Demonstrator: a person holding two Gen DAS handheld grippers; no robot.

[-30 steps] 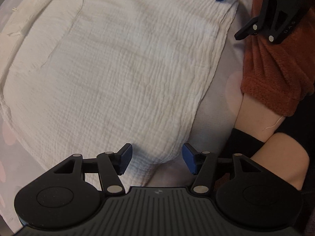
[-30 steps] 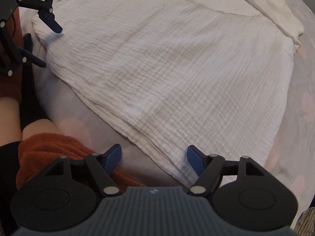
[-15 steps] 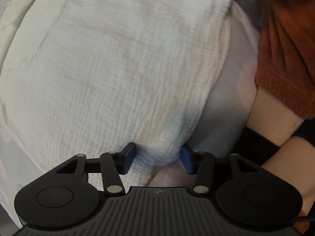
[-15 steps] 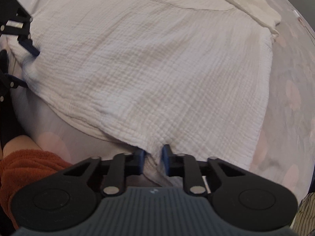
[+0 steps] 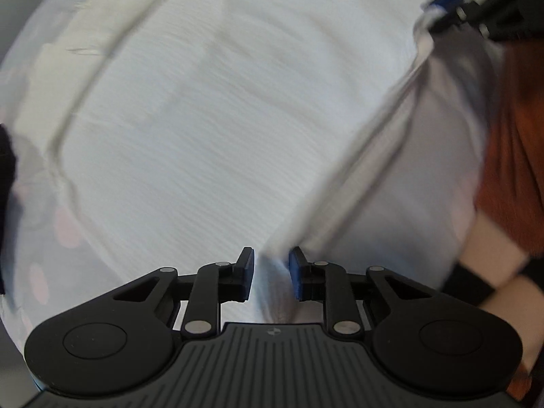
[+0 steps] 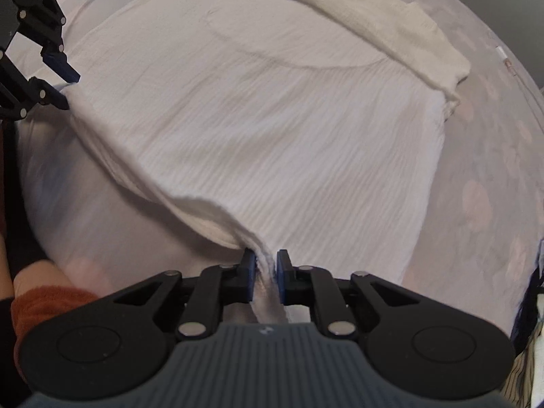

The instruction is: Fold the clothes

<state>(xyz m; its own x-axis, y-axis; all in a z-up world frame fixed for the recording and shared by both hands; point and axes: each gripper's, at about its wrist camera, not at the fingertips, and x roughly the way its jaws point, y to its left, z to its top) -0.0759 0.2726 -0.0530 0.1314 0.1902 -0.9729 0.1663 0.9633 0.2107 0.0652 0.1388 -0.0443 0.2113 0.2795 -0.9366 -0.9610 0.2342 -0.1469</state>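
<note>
A white crinkled garment (image 5: 221, 119) lies spread on the bed, and the right wrist view shows its folded sleeve at the far edge (image 6: 391, 37). My left gripper (image 5: 271, 272) is closing its jaws on the near hem, and the bunched cloth fills the gap between its pads. My right gripper (image 6: 265, 272) is shut on the other hem corner, with a fold of the garment (image 6: 272, 119) pinched between its blue pads. Each gripper shows in the other's view: the left gripper (image 6: 68, 90) at the top left, the right gripper (image 5: 438, 10) at the top right. The hem hangs raised between them.
A pale bed sheet (image 6: 493, 170) with pink dots lies under the garment. A person's rust fleece sleeve (image 5: 516, 136) and bare forearm (image 5: 489, 258) are close on the near side. Striped fabric (image 6: 530, 367) shows at the lower right edge.
Both grippers came down over the near hem and their jaws closed on it. Both have since risen, lifting that edge off the sheet.
</note>
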